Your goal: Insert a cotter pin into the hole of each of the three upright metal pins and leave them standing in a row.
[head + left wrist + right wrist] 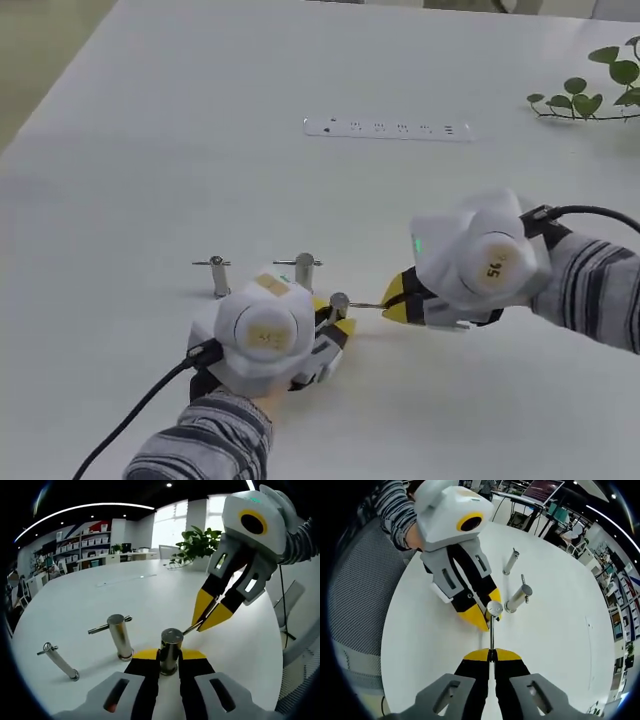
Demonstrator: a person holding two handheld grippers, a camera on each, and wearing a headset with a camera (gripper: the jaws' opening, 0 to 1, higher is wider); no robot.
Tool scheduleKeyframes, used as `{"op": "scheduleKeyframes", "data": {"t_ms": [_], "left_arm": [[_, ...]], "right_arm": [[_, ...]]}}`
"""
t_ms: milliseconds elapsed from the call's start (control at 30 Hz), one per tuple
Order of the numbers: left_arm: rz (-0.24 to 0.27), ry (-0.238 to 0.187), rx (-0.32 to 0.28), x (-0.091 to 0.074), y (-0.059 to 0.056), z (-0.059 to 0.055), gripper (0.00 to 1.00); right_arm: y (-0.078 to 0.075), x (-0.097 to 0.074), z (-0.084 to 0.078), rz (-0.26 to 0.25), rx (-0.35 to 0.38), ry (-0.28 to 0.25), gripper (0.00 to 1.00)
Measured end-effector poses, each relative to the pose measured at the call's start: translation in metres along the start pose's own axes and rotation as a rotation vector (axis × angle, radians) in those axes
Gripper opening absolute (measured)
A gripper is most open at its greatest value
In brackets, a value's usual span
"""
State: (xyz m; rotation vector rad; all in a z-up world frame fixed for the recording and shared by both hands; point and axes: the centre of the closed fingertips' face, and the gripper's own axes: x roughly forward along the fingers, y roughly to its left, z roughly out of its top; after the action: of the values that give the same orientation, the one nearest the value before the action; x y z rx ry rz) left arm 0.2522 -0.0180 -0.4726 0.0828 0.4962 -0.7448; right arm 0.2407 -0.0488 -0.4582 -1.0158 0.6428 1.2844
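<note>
We clamp the third pin (171,639) in the left claw (170,656); the right claw (491,656), gripping a cotter (491,632), must next push it through.

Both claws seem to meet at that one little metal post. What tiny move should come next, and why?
Probably slide the right gripper forward, pushing the cotter pin through the upright pin that the left gripper clamps. The cotter pin's tip sits right at that pin's head, while the other two pins already carry theirs crosswise.
</note>
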Motion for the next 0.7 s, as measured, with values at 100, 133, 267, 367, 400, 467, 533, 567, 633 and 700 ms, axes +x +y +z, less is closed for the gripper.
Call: {"op": "scheduleKeyframes", "data": {"t_ms": [100, 133, 267, 367, 400, 467, 533, 567, 633, 700], "left_arm": [[-0.002, 0.001, -0.004, -0.0001, -0.0002, -0.0002, 0.1], [-0.002, 0.002, -0.006, 0.0, -0.0001, -0.0001, 0.11], [-0.002, 0.003, -0.01, -0.0003, -0.0003, -0.0003, 0.11], [0.001, 0.005, -0.012, -0.0002, -0.0004, -0.0003, 0.11], [0.003, 0.005, -0.015, -0.0001, -0.0003, -0.0003, 0.11], [0.007, 0.008, -0.016, -0.0001, -0.0004, -0.0002, 0.11], [0.009, 0.011, -0.015, -0.0001, -0.0005, -0.0002, 0.11], [0.011, 0.012, -0.015, -0.0001, -0.0005, -0.0002, 0.11], [0.013, 0.012, -0.017, 0.0, -0.0004, -0.0003, 0.11], [0.016, 0.013, -0.022, 0.0001, -0.0003, -0.0003, 0.11]], "right_arm": [[-0.0007, 0.0007, -0.0004, -0.003, 0.013, 0.0, 0.0], [-0.0009, 0.0008, -0.0004, -0.005, 0.015, 0.0, 0.0], [-0.0009, 0.0015, -0.0009, -0.007, 0.023, 0.0, 0.0], [0.0001, 0.0037, -0.0013, -0.008, 0.025, -0.001, 0.0], [0.0005, 0.0046, -0.0019, -0.008, 0.028, 0.0, 0.0], [0.0005, 0.0058, -0.003, -0.01, 0.035, -0.001, 0.0], [0.0005, 0.0067, -0.0038, -0.01, 0.044, -0.003, 0.0], [0.0007, 0.007, -0.0043, -0.008, 0.048, -0.003, 0.0], [0.0005, 0.008, -0.0049, -0.009, 0.05, -0.002, 0.0], [0.0002, 0.0093, -0.0055, -0.009, 0.052, 0.0, 0.0]]}}
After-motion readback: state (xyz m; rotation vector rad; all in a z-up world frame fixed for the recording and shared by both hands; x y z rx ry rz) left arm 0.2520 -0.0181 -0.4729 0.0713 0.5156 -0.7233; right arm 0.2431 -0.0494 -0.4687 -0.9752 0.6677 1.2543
